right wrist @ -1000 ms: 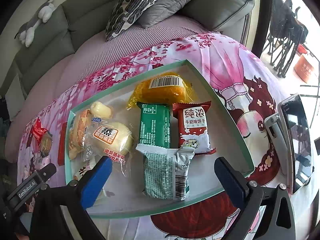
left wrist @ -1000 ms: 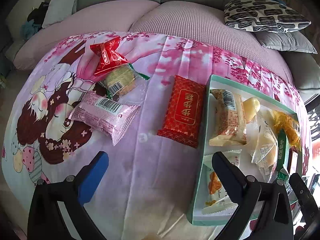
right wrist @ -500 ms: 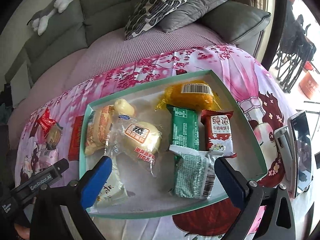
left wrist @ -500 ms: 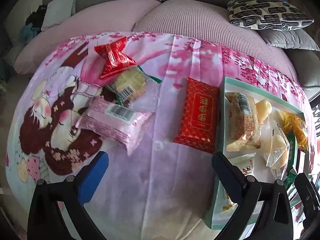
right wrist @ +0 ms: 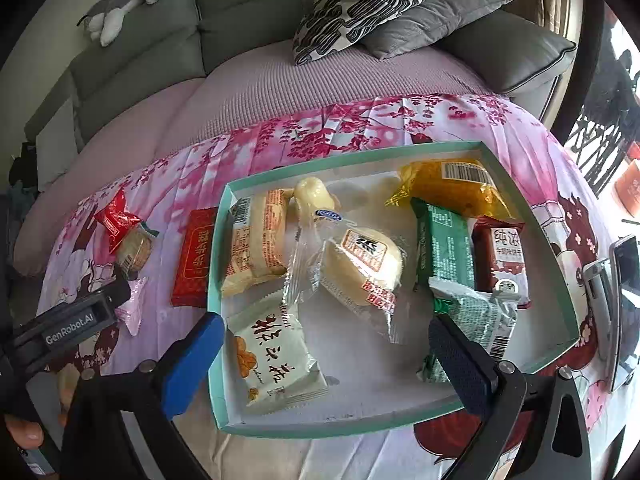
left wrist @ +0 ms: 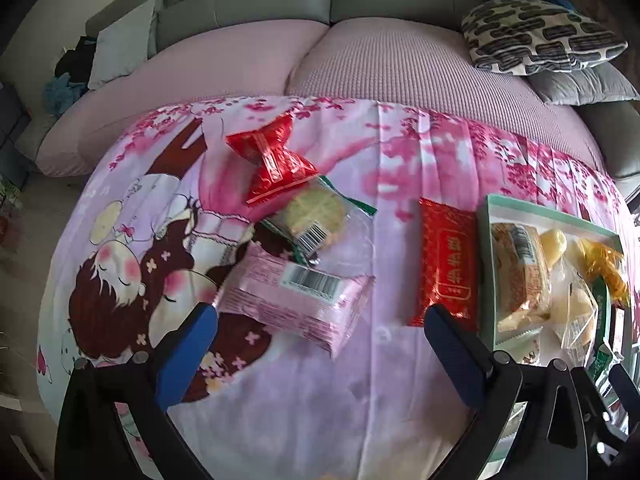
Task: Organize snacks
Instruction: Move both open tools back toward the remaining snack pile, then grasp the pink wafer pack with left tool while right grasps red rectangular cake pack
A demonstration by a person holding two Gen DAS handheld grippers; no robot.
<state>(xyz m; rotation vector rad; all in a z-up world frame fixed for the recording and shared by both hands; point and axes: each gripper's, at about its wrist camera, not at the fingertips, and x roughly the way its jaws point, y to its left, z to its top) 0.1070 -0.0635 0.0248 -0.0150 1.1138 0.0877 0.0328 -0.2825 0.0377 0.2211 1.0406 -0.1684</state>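
Left tool (left wrist: 320, 332) nearer pink packet (left wrist: 296, 300), blue fingers (left wrist: 188, 356) wide apart.

A pink cartoon-printed cloth (left wrist: 400, 380) with cherry blossoms and a brown-haired girl covers the surface. On it lie a glossy red twisted wrapper (left wrist: 272, 160), a pale pink barcoded packet (left wrist: 296, 304) and a red flat packet with gold lettering (left wrist: 450, 264). The shallow tray (right wrist: 360, 162) has a mint-green rim and white floor. Behind sits a black-and-white squiggle-patterned cushion (right wrist: 368, 4).

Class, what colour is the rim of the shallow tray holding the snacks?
Teal green rim, white inside; clearest in the right wrist view.
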